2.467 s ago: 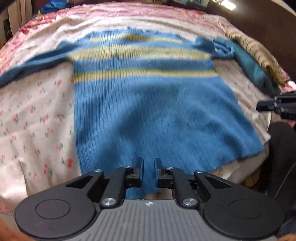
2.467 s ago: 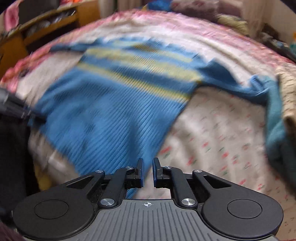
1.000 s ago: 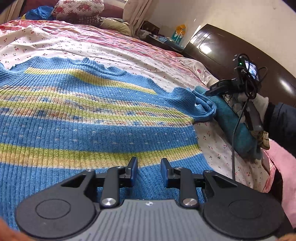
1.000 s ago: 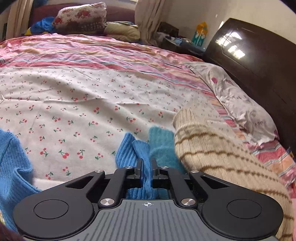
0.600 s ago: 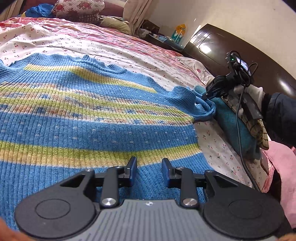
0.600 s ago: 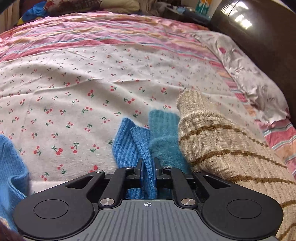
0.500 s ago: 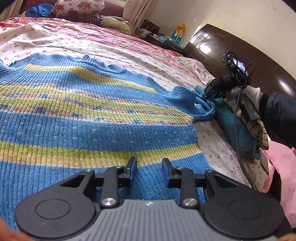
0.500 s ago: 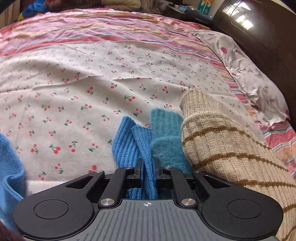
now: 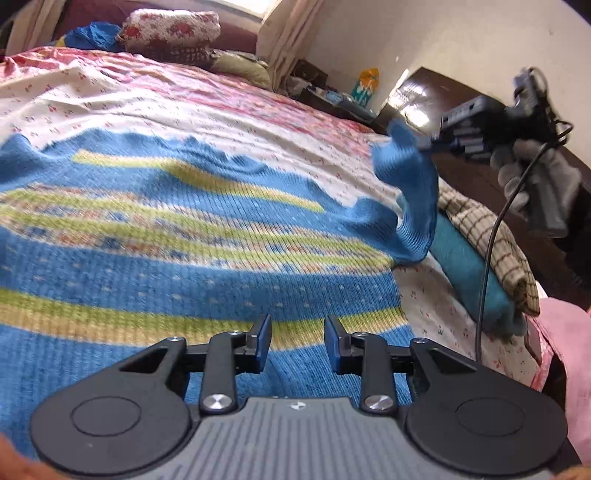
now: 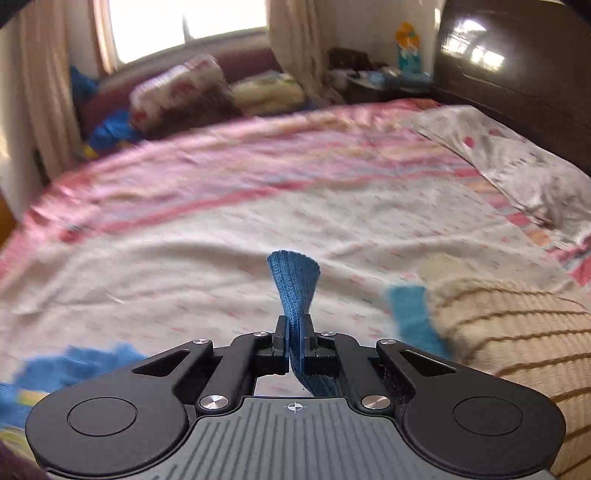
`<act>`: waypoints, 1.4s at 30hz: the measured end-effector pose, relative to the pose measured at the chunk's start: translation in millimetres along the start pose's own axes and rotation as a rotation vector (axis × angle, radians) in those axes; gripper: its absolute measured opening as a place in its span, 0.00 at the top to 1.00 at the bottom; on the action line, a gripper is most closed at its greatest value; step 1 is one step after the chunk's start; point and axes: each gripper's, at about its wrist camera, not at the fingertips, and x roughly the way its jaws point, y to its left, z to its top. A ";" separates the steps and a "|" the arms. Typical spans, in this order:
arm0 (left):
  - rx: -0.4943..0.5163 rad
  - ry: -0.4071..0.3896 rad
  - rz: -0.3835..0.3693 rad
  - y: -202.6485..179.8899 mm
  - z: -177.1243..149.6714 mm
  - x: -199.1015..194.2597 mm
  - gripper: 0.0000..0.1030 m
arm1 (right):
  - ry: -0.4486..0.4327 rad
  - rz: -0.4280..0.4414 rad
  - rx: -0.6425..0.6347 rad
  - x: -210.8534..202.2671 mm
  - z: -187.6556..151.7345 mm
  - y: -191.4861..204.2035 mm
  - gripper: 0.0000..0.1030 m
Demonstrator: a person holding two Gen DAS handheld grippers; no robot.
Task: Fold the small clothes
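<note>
The cuff of the blue ribbed-knit striped sweater (image 9: 177, 236) is pinched in the closed right tongs (image 10: 294, 341); the left tongs (image 9: 297, 341) are held open above its body, nothing between them. With only the cuff's edge (image 10: 294, 284) clamped, it could be pulled free, or the unpinned body dragged askew

Ribbed knit sweater (image 9: 184, 236); glossy dark wood headboard (image 10: 517, 74).

You see a bed sheet (image 9: 258, 122) printed with small cherries, with pink striped bedding (image 10: 258, 162) beyond it. You have 1 floral pillow (image 9: 170, 29) at the far edge, 1 pale pillowcase (image 10: 517, 166) beside the dark wooden headboard (image 10: 517, 55), cream curtains (image 9: 291, 33), 1 bright window (image 10: 184, 22), a cluttered nightstand (image 10: 376, 81), 1 teal knit (image 9: 465, 266) and 1 beige brown-striped knit (image 10: 509, 332).
</note>
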 end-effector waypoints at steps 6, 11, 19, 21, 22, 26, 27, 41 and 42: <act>-0.032 -0.071 0.054 8.3 2.9 -32.9 0.60 | -0.022 0.257 -0.050 -25.8 -24.5 93.5 0.96; -0.069 -0.107 0.118 22.3 -5.7 -57.6 0.58 | 0.068 0.388 -0.159 -5.5 -80.3 166.5 0.96; -0.097 -0.129 0.201 41.9 -9.4 -66.7 0.57 | 0.245 0.455 -0.345 20.4 -158.7 204.6 0.88; -0.104 -0.128 0.199 44.8 -9.2 -65.7 0.57 | 0.228 0.453 -0.396 15.0 -161.4 205.2 0.86; -0.106 -0.128 0.197 45.8 -9.1 -64.9 0.57 | 0.217 0.448 -0.425 13.8 -161.9 206.7 0.85; -0.109 -0.130 0.195 48.2 -10.3 -66.2 0.57 | 0.175 0.435 -0.538 14.1 -167.2 219.5 0.76; -0.111 -0.130 0.195 46.9 -11.7 -68.2 0.57 | 0.166 0.429 -0.571 16.5 -170.7 225.6 0.75; -0.135 -0.177 0.191 50.9 -12.7 -83.1 0.57 | -0.034 0.385 -0.240 -5.2 -124.3 214.3 0.98; -0.138 -0.181 0.193 50.9 -13.5 -85.0 0.57 | -0.061 0.373 -0.241 -6.1 -126.7 218.0 0.98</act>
